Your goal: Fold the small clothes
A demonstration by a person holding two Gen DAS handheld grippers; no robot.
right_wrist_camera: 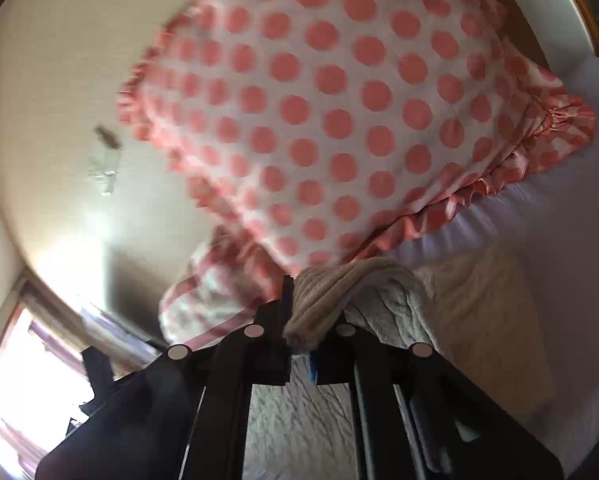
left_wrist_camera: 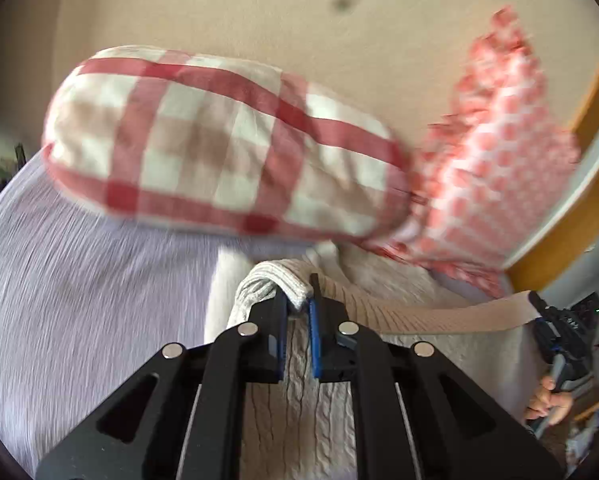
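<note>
The left gripper (left_wrist_camera: pixel 299 304) is nearly closed and pinches the thick folded edge of a cream knit sweater (left_wrist_camera: pixel 299 404). The right gripper (right_wrist_camera: pixel 305 320) is also nearly closed, with a bunched ribbed edge of the same sweater (right_wrist_camera: pixel 379 312) between its fingers. In the left view the right gripper (left_wrist_camera: pixel 555 332) shows far off at the right, with a ribbed edge stretched tight between the two. The sweater hangs up off a pale purple bed sheet (left_wrist_camera: pixel 79 300). Just past the grippers lie two pillows, very close. A red check pillow (left_wrist_camera: pixel 219 140) sits to the left and a pink dot pillow (right_wrist_camera: pixel 339 120) with a frilly edge sits to the right. They fill the far side. Behind them is a plain beige wall (left_wrist_camera: pixel 259 12) with one dark spot. A wood bed edge (left_wrist_camera: pixel 579 208) runs along the right. No writing can be read. Both views are blurry
</note>
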